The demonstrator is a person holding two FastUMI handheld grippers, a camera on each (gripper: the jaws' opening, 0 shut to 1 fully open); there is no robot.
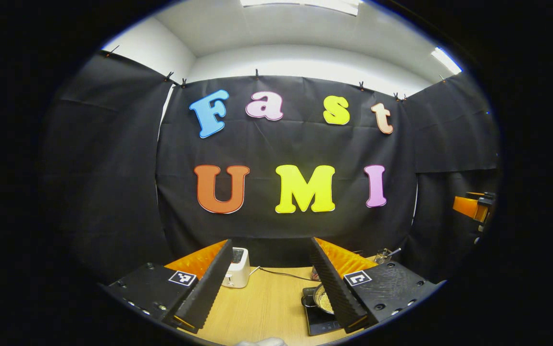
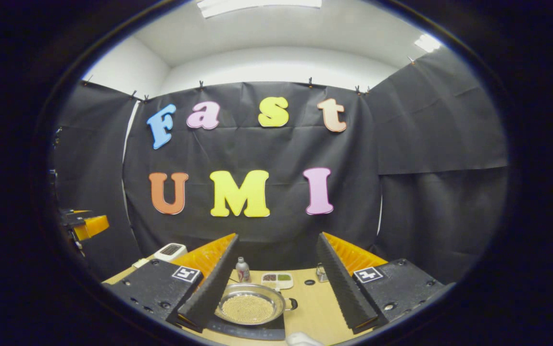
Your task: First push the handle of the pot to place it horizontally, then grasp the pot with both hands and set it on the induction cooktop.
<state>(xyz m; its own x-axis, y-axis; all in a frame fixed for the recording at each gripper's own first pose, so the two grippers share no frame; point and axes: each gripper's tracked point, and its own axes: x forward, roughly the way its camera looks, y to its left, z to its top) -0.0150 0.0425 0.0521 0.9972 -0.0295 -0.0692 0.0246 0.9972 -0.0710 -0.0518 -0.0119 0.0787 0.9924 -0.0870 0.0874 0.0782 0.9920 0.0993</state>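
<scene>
White toaster (image 1: 238, 267) beside pot (image 2: 249, 304)

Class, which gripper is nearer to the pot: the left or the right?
Right. The pot lies between the right gripper's open fingers; it sits off beside the left gripper's right finger.

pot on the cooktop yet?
Yes. The pot sits on the dark induction cooktop, upright, filled with small beads.
</scene>
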